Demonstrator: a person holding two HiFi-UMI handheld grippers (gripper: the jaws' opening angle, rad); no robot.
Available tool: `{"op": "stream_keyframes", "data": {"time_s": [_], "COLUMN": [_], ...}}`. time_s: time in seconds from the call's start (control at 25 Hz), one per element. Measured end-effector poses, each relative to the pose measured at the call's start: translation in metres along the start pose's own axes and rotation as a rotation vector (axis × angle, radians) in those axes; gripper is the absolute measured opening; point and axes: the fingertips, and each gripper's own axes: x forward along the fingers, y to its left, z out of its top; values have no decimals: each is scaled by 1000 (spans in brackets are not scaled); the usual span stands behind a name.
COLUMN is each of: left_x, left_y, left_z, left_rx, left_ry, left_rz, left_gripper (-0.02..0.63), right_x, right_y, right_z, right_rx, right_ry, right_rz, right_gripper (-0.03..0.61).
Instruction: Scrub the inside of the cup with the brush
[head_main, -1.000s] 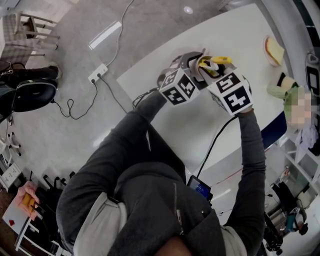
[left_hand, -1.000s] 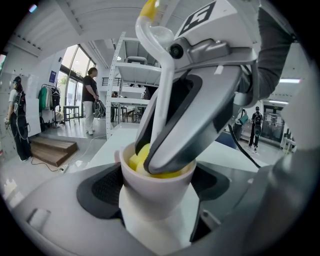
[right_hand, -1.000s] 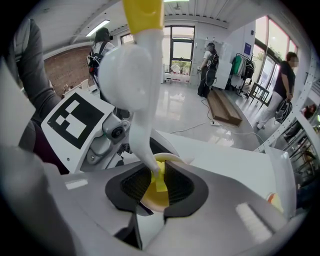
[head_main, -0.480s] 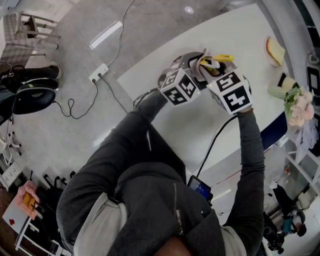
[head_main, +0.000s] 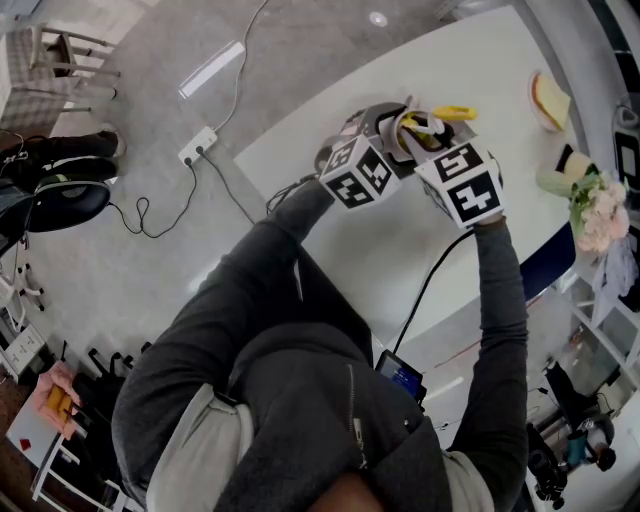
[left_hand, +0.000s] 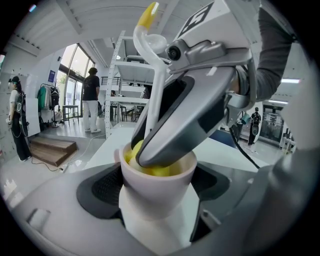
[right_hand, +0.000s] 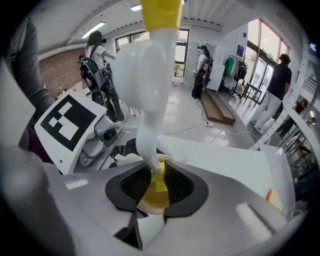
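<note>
Now the left hand-held gripper (left_hand: 158, 186) pinches the cup (left_hand: 150, 172) upright; the right hand-held gripper (right_hand: 156, 186) clamps the brush (right_hand: 147, 100), whose long handle slants in from one o'clock, head inside.

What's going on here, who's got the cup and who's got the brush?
A person works over the white table with a gripper in each hand. The left gripper is shut on the white cup and holds it with its mouth up. The right gripper is shut on the brush, gripping its white handle. The brush's yellow head sits down inside the cup, in place for scrubbing.
</note>
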Motion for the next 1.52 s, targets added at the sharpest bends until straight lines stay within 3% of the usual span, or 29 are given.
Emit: {"op": "stream_keyframes", "data": {"time_s": [1.52], "left_x": [6], "left_y": [-1], "left_z": [-5], "left_rx": [10], "left_ry": [25], "left_rz": [-3], "left_gripper": [427], "right_x": [-15], "right_y": [5], "right_z": [-21], "right_rx": [30], "right_ry": [39], "right_rz": [10], "right_gripper": [83]}}
